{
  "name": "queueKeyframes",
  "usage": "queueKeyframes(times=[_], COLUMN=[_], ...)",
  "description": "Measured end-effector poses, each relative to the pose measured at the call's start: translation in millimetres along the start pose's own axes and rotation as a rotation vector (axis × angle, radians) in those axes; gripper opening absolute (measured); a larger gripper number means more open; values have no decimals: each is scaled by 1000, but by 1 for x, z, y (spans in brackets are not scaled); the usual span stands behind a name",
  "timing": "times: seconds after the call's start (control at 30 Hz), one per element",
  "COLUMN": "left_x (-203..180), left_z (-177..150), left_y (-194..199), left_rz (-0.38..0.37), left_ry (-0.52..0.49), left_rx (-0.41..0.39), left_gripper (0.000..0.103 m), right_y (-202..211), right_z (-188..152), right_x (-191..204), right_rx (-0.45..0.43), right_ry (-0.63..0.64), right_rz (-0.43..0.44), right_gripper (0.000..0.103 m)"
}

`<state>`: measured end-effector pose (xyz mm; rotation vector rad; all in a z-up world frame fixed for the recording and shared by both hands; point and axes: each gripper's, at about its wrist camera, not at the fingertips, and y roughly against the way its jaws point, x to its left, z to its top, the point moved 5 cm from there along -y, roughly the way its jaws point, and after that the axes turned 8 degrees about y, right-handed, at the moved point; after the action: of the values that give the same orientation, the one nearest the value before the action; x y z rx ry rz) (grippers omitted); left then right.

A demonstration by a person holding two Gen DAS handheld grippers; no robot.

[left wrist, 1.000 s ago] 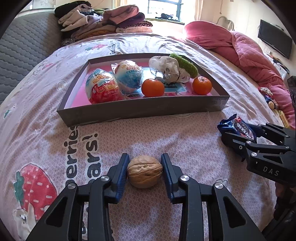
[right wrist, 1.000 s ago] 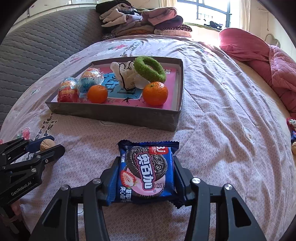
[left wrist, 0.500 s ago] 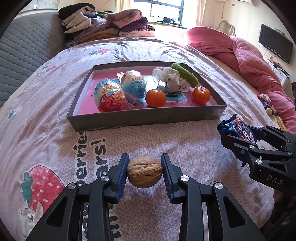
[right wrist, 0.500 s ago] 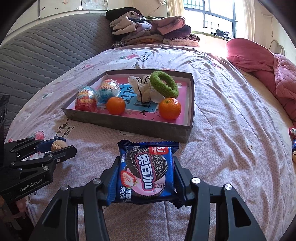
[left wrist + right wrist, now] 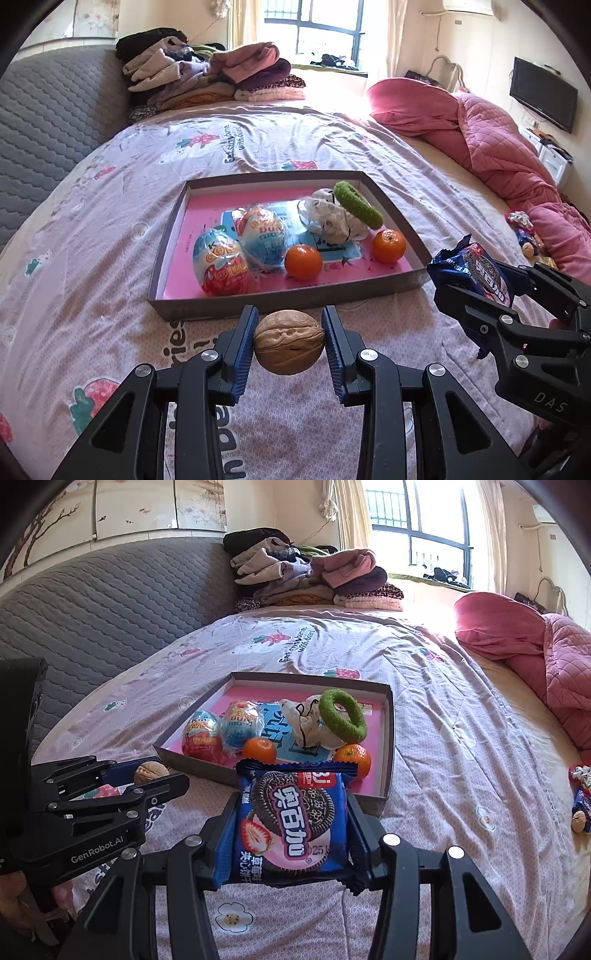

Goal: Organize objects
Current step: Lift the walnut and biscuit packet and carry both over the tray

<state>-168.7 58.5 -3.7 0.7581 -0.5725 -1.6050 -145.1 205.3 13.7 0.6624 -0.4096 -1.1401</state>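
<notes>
On the bed (image 5: 332, 140), a shallow grey box (image 5: 280, 295) with a pink floor sits on the printed sheet. Inside it, from left to right in the left wrist view, lie 2 wrapped toy eggs, one red and blue (image 5: 223, 267) and one mostly blue (image 5: 264, 236), then an orange (image 5: 303, 261), a crumpled white cloth (image 5: 334, 218) with a green hair tie (image 5: 357, 204) leaning on it, and a second orange (image 5: 388, 245) by the right wall. Just in front of the box, the left gripper (image 5: 289, 341) has its blue pads clamped on a walnut (image 5: 289, 341), held clear above the sheet. To its right, the right gripper (image 5: 291, 825) has its jaws pressed against both side edges of a blue cookie packet (image 5: 291, 819), held in front of the box's near right corner. A pink quilt (image 5: 498, 147) is bunched along the far right of the bed, and folded clothes (image 5: 207, 77) are stacked at its head.
</notes>
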Motion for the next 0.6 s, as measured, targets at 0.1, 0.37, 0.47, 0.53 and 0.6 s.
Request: queueKeyframes(times=[0.1, 0.37, 0.47, 0.53, 0.6], left_x=[-1, 8, 12, 16, 19], left_z=[10, 41, 52, 59, 66], left_y=[2, 4, 6, 7, 7], left_rz=[2, 15, 19, 26, 29], left_ry=[-4, 2, 5, 3, 6], left_rx=[-13, -49, -61, -71, -78], left_gripper=[36, 36, 36, 36, 36], right_y=[2, 9, 8, 7, 4], right_z=[11, 37, 43, 47, 50], right_x=[-4, -9, -11, -10, -11], right_rx=[-15, -61, -66, -70, -72], right_ry=[-7, -3, -3, -3, -5], right_rz=[-3, -15, -13, -13, -13], right_gripper=[51, 51, 51, 51, 51])
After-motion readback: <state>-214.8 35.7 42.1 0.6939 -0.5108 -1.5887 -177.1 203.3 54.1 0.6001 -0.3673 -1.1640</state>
